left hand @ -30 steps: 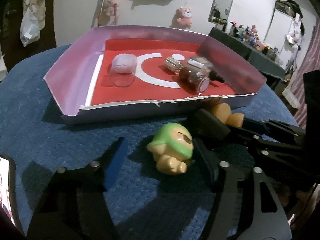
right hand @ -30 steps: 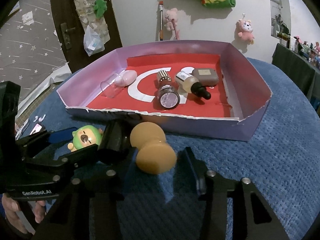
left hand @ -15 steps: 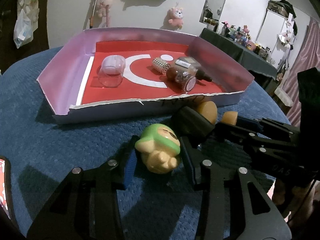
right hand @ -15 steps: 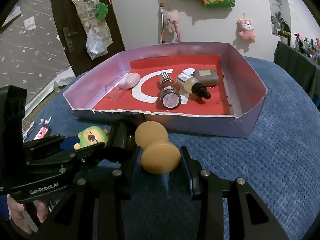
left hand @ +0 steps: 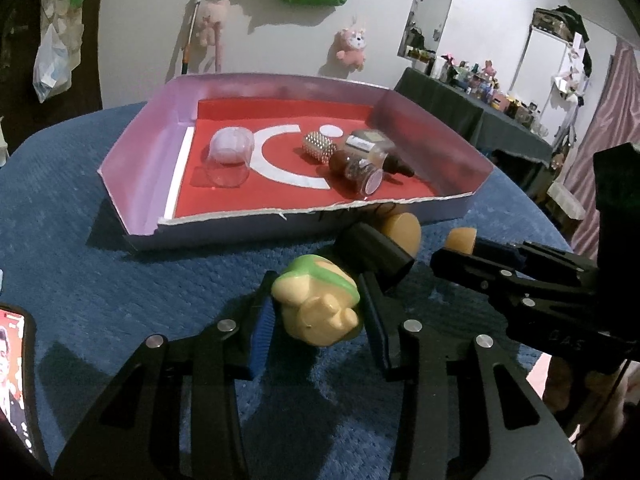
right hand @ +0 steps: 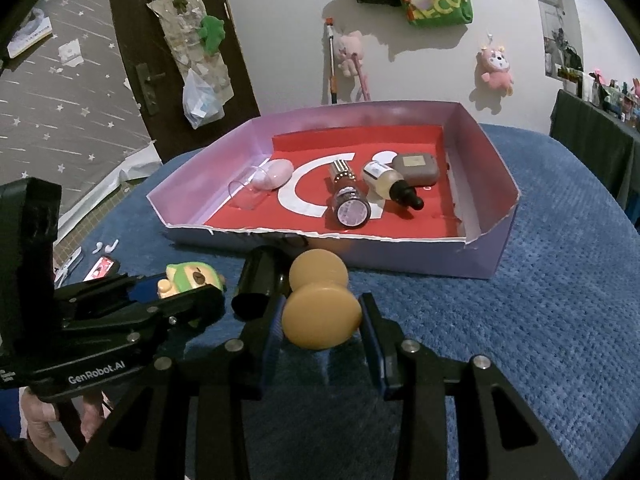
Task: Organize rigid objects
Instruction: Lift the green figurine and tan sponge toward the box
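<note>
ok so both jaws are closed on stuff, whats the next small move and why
Probably lift both straight up. The left gripper is shut on the green-capped figurine, the right gripper on the tan knob-shaped piece, and both sit low on the blue cloth before the tray wall.

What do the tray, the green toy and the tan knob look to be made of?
Tray: thin card, glossy lilac walls, ragged torn front edge showing white.
Green toy: probably moulded vinyl or plastic, smooth with a soft sheen.
Tan knob: smooth, matte, uniform colour; plastic or rubber, possibly painted wood; I cannot tell which.
</note>
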